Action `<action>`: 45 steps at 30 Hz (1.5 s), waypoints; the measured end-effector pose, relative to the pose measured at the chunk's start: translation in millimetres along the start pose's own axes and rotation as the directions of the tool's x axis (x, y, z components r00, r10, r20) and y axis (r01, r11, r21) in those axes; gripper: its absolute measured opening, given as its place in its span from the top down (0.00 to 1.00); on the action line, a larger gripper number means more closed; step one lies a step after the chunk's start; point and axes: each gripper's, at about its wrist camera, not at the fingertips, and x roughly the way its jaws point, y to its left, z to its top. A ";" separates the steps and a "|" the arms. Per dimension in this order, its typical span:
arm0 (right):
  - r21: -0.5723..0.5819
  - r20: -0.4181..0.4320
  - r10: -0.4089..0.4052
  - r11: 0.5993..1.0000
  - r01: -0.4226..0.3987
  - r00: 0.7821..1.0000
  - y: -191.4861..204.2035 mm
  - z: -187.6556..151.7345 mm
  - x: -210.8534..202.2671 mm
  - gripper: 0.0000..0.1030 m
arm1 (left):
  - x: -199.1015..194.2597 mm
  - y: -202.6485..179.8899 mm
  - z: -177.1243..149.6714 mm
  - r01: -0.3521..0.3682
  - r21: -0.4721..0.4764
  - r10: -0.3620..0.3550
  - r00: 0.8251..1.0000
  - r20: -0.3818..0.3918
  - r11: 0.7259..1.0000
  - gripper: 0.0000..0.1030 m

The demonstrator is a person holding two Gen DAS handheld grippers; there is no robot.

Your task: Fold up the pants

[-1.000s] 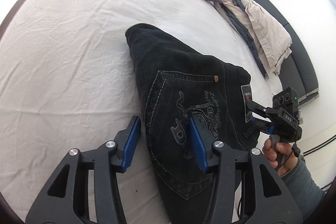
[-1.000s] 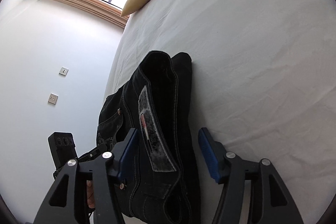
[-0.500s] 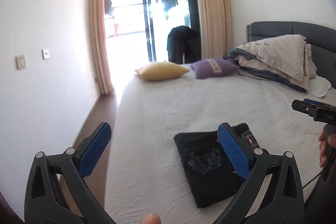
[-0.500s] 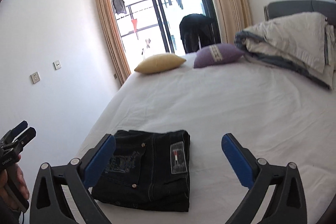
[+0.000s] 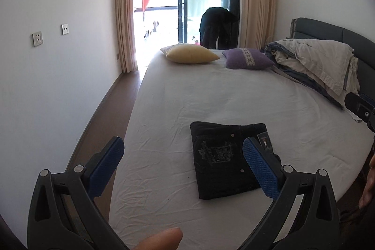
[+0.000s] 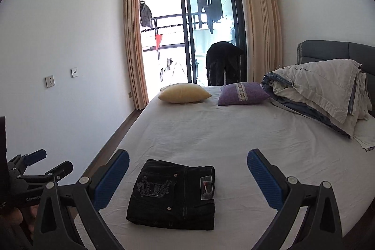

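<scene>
The black pants (image 5: 225,158) lie folded into a compact rectangle on the white bed (image 5: 211,100), near its front edge, back pocket embroidery up; they also show in the right wrist view (image 6: 175,193). My left gripper (image 5: 182,163) is open and empty, held back from the bed, above and short of the pants. My right gripper (image 6: 187,172) is open and empty, also pulled back, with the pants between its fingers in the view. The left gripper (image 6: 46,161) shows at the left edge of the right wrist view.
A yellow pillow (image 5: 189,55) and a purple pillow (image 5: 246,59) lie at the far end of the bed. A rumpled duvet (image 5: 314,62) is piled at the right by the grey headboard (image 5: 328,31). A strip of wooden floor (image 5: 105,109) runs along the left wall.
Both grippers have lifted away from the pants and pulled back from the bed, opening wide. The folded pants stay put on the sheet.
</scene>
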 end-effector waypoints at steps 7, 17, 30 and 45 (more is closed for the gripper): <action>0.036 -0.176 -0.026 0.999 0.033 0.984 7.3 -36.3 30.6 0.00 | 50.4 -9.7 -35.6 0.005 -0.008 -0.006 0.987 -0.160 1.000 0.00; 0.041 -0.266 -0.021 0.999 0.033 0.964 13.9 -55.4 48.3 0.00 | 92.7 -13.0 -50.5 0.019 -0.006 -0.019 0.972 -0.236 1.000 0.00; 0.054 -0.349 -0.034 0.997 0.056 0.937 14.1 -70.3 59.9 0.00 | 103.4 -16.3 -54.1 0.011 0.003 -0.009 0.963 -0.271 1.000 0.00; 0.052 -0.378 -0.032 0.997 0.056 0.925 15.9 -75.2 63.1 0.00 | 107.1 -21.4 -58.5 0.010 0.005 -0.008 0.959 -0.284 1.000 0.00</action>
